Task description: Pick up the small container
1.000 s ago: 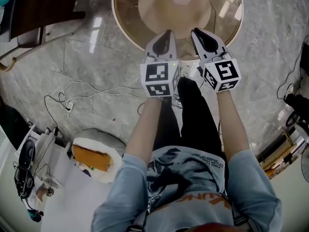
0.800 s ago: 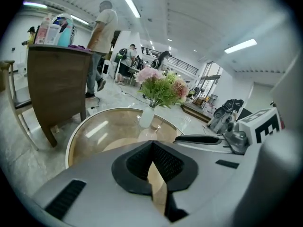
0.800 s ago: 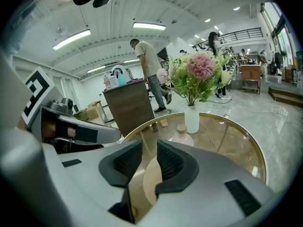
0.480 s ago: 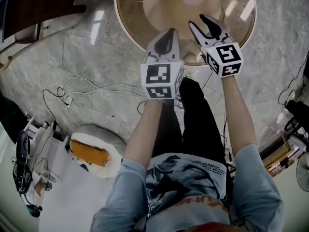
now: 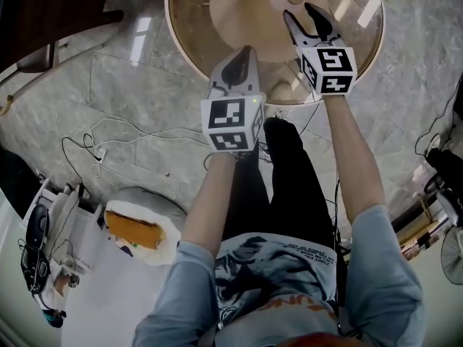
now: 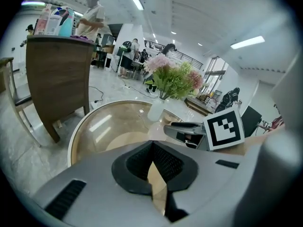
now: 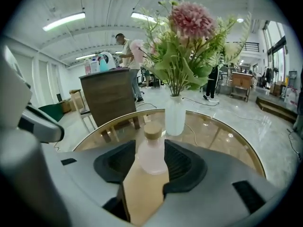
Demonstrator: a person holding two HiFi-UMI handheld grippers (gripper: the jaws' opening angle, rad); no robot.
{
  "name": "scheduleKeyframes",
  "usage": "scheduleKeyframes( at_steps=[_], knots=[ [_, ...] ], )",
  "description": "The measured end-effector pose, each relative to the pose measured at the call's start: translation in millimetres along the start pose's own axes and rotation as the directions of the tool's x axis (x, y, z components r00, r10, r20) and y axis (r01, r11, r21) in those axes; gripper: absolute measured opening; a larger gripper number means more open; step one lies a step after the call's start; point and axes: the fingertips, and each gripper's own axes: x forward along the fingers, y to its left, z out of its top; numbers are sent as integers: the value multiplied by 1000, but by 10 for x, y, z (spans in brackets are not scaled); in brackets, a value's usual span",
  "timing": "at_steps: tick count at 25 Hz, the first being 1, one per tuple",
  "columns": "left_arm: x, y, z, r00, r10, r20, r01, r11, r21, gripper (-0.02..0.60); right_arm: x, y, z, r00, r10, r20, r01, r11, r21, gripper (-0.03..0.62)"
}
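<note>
Right gripper (image 5: 300,13): jaws have just been opening and now stand spread wide. The small container (image 7: 150,151), pink with a cork cap, stands between them on the round glass table (image 5: 187,27). Vase of flowers (image 7: 174,115) just behind it. Left gripper (image 5: 244,52): jaws pressed together, empty, at the table's near rim.

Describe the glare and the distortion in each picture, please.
Head view: bright light reflections on the glass table and floor. Right gripper view: fisheye bending, dark corners; the small container is sharp. Left gripper view: same bending; ceiling lamps overexposed.
</note>
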Motion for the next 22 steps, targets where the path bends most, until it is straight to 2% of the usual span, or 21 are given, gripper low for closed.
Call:
scheduleKeyframes(
  at_steps=[3,10,15,22],
  knots=[
    [31,23,-27,1000,-3,-13,3,1000,-12,23,102,-23,48,1000,-21,13,21,1000,8,196],
    [107,89,-86,999,-10,-41,9,1000,-30,23,291,-60,69,999,-37,29,38,998,-51,163],
    [147,121,-104,998,-19,-61,18,1000,-25,23,334,-53,80,998,-41,47,44,996,-76,166],
    [156,95,-84,997,-31,-65,29,999,-27,23,386,-40,125,997,-41,71,45,997,-59,163]
  ],
)
